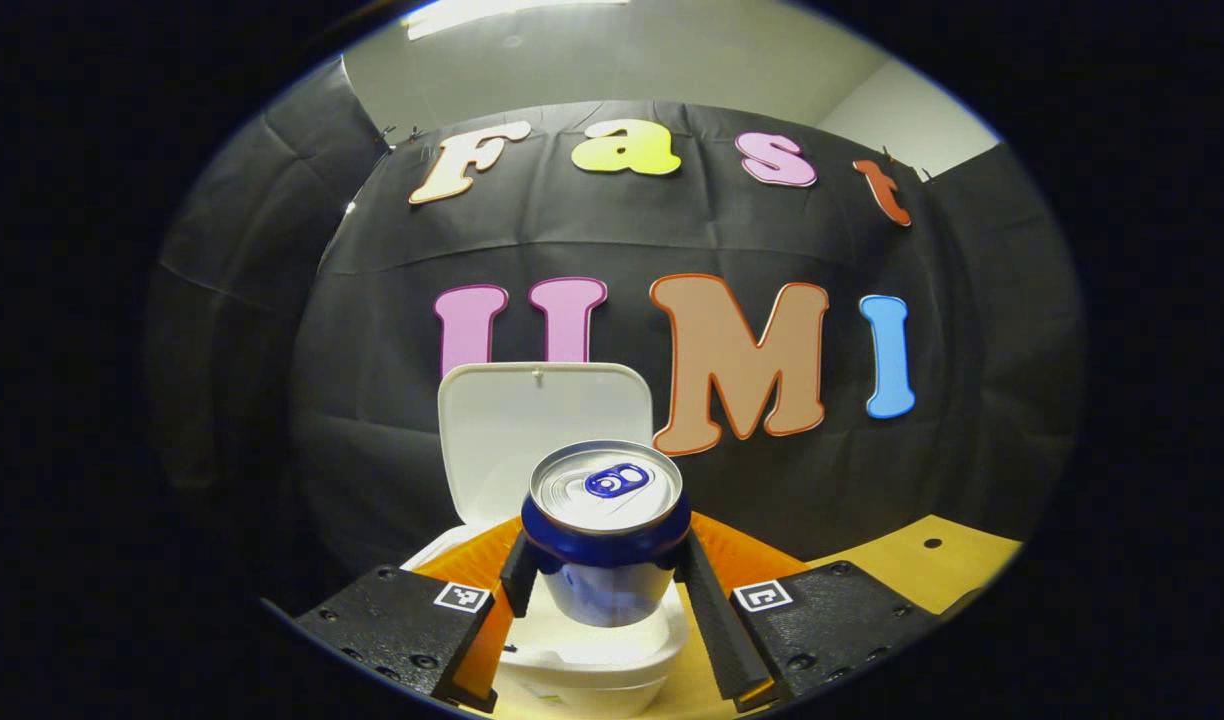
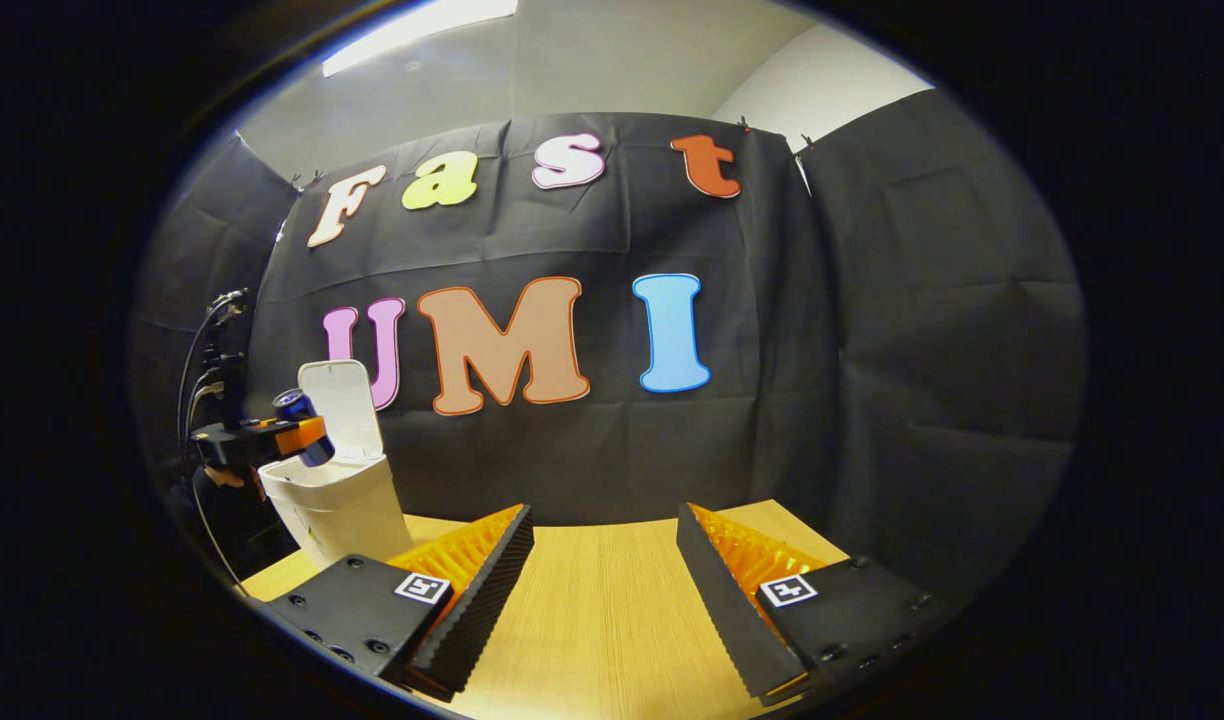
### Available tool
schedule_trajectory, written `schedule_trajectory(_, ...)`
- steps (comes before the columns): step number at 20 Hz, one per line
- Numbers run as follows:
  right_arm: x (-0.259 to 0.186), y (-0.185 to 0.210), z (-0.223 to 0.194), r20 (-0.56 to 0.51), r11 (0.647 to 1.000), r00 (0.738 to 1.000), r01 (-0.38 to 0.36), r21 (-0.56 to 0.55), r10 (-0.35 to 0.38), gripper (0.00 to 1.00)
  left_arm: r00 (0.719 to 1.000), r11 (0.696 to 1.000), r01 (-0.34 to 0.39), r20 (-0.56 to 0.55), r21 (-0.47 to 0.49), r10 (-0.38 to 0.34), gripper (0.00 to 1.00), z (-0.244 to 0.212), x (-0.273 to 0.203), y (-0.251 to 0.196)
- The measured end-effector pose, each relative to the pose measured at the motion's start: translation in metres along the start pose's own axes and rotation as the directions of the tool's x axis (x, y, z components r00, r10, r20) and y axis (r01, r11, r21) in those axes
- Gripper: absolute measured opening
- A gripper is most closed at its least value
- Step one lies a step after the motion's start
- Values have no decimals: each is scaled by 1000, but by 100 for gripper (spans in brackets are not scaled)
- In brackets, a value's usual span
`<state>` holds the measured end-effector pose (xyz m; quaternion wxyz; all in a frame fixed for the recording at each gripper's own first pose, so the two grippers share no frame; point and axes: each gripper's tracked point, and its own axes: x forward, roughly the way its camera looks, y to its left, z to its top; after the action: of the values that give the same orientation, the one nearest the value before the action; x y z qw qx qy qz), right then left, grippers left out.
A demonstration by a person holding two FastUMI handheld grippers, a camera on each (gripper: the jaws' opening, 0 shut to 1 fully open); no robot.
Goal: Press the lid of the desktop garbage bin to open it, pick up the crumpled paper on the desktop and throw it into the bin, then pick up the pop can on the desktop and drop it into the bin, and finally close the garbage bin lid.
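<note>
In the left gripper view my left gripper [image 1: 605, 575] is shut on a blue pop can [image 1: 606, 530] with a silver top, held upright above the white garbage bin [image 1: 592, 665]. The bin's lid [image 1: 547, 425] stands open behind the can. In the right gripper view that same gripper [image 2: 272, 440] shows far off at the left, holding the can [image 2: 302, 412] over the bin [image 2: 337, 505], whose lid [image 2: 347, 400] is up. My right gripper [image 2: 604, 560] stands open over the wooden table [image 2: 602, 620] with nothing between its fingers.
The wooden table [image 1: 922, 565] runs to the black cloth wall close behind the bin. A person's hand and cables [image 2: 207, 390] are at the far left of the right gripper view.
</note>
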<state>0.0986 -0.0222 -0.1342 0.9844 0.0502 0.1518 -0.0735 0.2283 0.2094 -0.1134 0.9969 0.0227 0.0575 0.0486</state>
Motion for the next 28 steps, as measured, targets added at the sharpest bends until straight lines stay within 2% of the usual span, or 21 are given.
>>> schedule_trajectory(9,6,16,-7,-23,999,999,27,-17,-27,96,996,1000,-20,-86,-8,19,74,-47,31,23)
schedule_trajectory(12,8,18,-6,-24,999,999,29,-24,-29,96,995,999,-36,-90,-21,34,79,-53,34,27)
schedule_trajectory(14,10,19,-6,-26,999,999,29,-30,-29,96,995,999,-45,-90,-22,43,89,-55,34,30)
schedule_trajectory(15,10,20,-6,-27,999,999,26,-32,-27,96,995,999,-49,-91,-22,47,91,-56,33,31)
schedule_trajectory(19,10,22,-6,-27,999,999,18,-39,-19,96,997,998,-56,-59,-15,55,92,-41,27,33)
schedule_trajectory(20,10,23,-5,-26,999,1000,16,-39,-17,92,998,999,-52,-40,-6,52,92,-32,26,32)
schedule_trajectory(21,9,22,-5,-24,999,1000,15,-36,-16,96,999,999,-44,-17,8,44,93,-23,25,30)
schedule_trajectory(24,8,21,-4,-18,999,1000,15,-31,-16,96,1000,999,-8,28,40,7,91,4,23,21)
schedule_trajectory(28,5,21,-5,-16,1000,1000,20,-24,-20,96,996,1000,23,86,10,-23,91,47,21,11)
